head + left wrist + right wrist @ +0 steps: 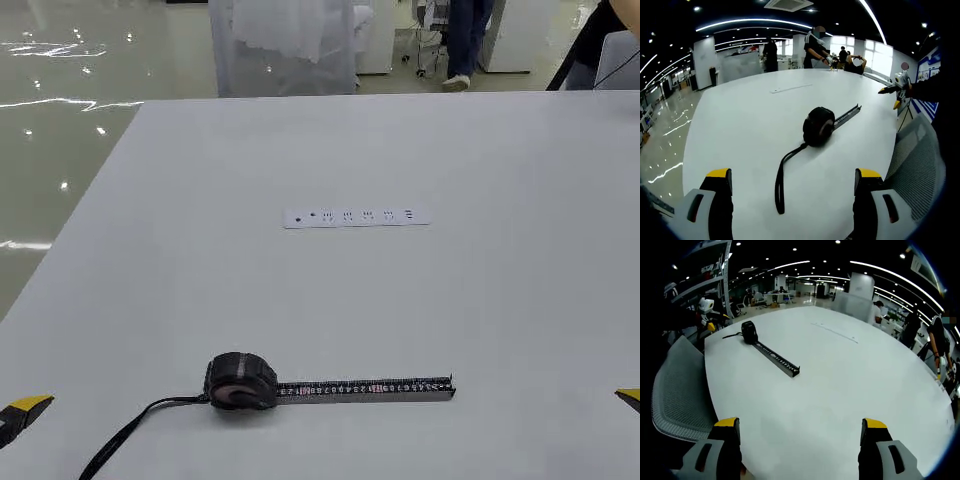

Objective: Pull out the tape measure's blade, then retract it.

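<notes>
Near the front edge of the bench (400, 300) we see the tape measure (241, 381), its blade (365, 388) drawn out. The left tongs (793, 174) and right tongs (802, 424) gape empty, well apart from it. Retracting comes next, we judge, and calls for a grasp first.

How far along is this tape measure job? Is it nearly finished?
About halfway, it seems. Done: the blade lies pulled out of the tape measure on the table. In hand: nothing; the left gripper and right gripper are both open, apart from it. Left: retracting the blade.
</notes>
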Demonstrator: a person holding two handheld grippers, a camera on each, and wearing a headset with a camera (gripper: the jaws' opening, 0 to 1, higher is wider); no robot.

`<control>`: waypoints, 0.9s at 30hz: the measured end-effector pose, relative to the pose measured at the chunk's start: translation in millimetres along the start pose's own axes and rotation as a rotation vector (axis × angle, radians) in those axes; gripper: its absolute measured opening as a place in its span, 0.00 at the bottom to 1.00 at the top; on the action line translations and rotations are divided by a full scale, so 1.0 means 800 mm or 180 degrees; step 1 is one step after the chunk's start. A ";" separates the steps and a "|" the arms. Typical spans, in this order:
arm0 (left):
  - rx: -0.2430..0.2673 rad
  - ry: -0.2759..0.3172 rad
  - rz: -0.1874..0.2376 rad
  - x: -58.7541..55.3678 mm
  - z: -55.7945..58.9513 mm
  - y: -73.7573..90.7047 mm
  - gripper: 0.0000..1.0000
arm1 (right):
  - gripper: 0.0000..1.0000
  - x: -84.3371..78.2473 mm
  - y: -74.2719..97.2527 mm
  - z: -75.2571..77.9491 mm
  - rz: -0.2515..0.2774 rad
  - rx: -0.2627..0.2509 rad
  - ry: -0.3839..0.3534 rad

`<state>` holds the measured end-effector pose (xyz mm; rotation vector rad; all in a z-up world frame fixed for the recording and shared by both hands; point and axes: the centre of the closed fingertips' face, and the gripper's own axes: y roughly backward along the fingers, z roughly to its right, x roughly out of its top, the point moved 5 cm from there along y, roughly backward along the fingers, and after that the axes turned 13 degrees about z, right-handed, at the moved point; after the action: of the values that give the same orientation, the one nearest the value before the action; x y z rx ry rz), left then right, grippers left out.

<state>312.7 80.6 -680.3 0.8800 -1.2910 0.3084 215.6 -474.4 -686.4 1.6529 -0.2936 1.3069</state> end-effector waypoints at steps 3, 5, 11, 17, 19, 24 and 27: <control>-0.0007 0.0021 0.0025 0.003 -0.001 0.000 0.99 | 0.99 0.004 -0.002 -0.001 0.0041 0.0006 0.0030; -0.0009 0.0019 0.0013 0.002 -0.001 -0.001 0.99 | 0.99 0.005 -0.003 -0.002 0.0012 0.0011 0.0007; -0.0049 0.0035 -0.0041 -0.004 0.004 -0.005 0.99 | 0.99 0.004 -0.003 -0.001 0.0010 0.0023 0.0032; -0.0028 0.0037 -0.0025 -0.003 0.002 -0.007 0.99 | 0.99 0.001 0.001 0.003 -0.0021 -0.0018 -0.0011; -0.0014 0.0046 -0.0014 -0.003 0.001 -0.007 0.99 | 0.99 0.002 0.001 0.001 -0.0011 -0.0032 -0.0008; 0.0030 0.0041 0.0011 0.001 -0.004 -0.005 0.99 | 0.99 0.000 0.002 0.004 -0.0029 -0.0045 0.0029; 0.0055 0.0036 0.0031 0.003 -0.008 -0.004 0.99 | 0.99 -0.001 0.004 0.007 -0.0025 -0.0081 0.0019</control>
<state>319.6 82.4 -679.1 0.8855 -1.2841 0.3322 216.3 -480.8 -684.9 1.6271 -0.2987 1.2969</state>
